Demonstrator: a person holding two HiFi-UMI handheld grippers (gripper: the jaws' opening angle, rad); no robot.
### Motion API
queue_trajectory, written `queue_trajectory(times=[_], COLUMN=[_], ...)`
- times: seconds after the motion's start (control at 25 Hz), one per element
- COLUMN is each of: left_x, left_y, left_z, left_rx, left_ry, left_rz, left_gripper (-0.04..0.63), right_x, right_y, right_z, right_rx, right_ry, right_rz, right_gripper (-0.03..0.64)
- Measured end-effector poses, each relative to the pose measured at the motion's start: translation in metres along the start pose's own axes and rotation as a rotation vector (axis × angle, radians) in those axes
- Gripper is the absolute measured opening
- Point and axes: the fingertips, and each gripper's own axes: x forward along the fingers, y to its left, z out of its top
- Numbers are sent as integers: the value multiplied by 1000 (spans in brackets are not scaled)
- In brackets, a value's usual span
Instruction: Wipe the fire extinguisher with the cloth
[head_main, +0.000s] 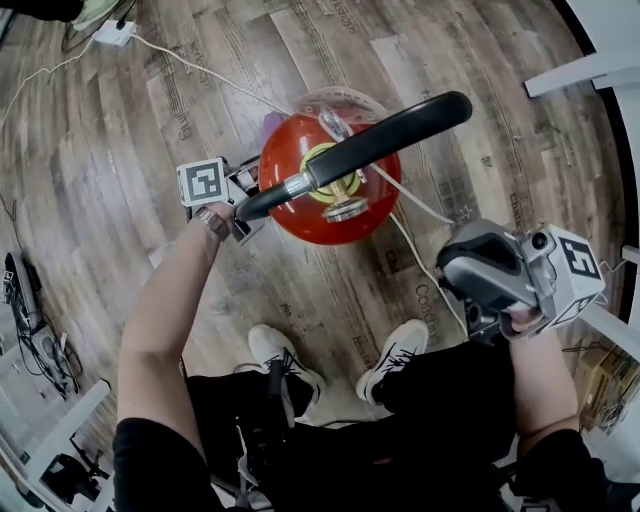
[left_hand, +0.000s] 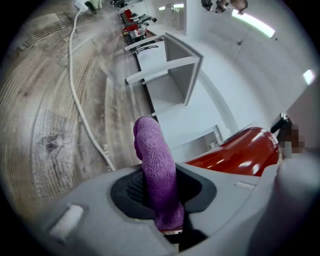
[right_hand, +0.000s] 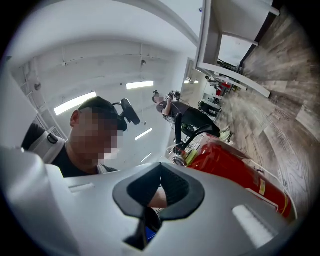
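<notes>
The red fire extinguisher (head_main: 300, 215) stands upright on the wood floor, its black handle (head_main: 380, 140) pointing to the upper right. My left gripper (head_main: 248, 192) is against the extinguisher's left side, shut on a purple cloth (left_hand: 156, 165) that sticks out past the jaws. In the left gripper view the red body (left_hand: 240, 152) lies just to the right of the cloth. A bit of purple (head_main: 272, 122) shows behind the cylinder. My right gripper (head_main: 478, 272) is held off to the right, away from the extinguisher (right_hand: 235, 172), shut and empty (right_hand: 160, 187).
A white cable (head_main: 200, 70) runs across the floor from a power strip (head_main: 115, 33) to the extinguisher's base. White furniture (head_main: 590, 70) stands at the right; more white frames (left_hand: 170, 65) stand beyond the cloth. The person's white shoes (head_main: 285, 360) are just below the extinguisher.
</notes>
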Motion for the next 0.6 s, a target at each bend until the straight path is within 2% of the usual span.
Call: queue_trajectory(times=[0.2,0.24,0.28,0.32,0.36,0.44,0.52,0.56,0.6], left_x=[-28,-36,-45,-55,-63,-77,-81,-81,-82], left_y=[-108,-131,-157,-183,-210,-258,-283,-286,-286], left_z=[26,30,35,39,42,41,23,12,2], left_rx=[156,220,317,452,631,1081,1529,1704,1839], left_ry=[-51,-69,-89,-113,-139,-170,-107,-61,-23], left_rz=[-201,-232,-249,-244,-212,-72,92,161,221], left_gripper=[89,89,89,89,89,89,91,85,84], right_x=[-3,-3,-3,-3,-4,-5,-6,-6,-5], right_y=[-5,-6,-7,-8,-8,-5,0,3,5], right_z=[10,10,10,11,12,15,18,19,18], right_rx=[-16,-19,-17,-13,-11,3,-2,-10,-16], right_ry=[-48,-54,-60,-68,-79,-108,-120,-119,-116], right_rz=[-10,-13,-17,-21,-27,-35,-33,-34,-37], right_gripper=[3,3,3,3,3,3,3,3,3])
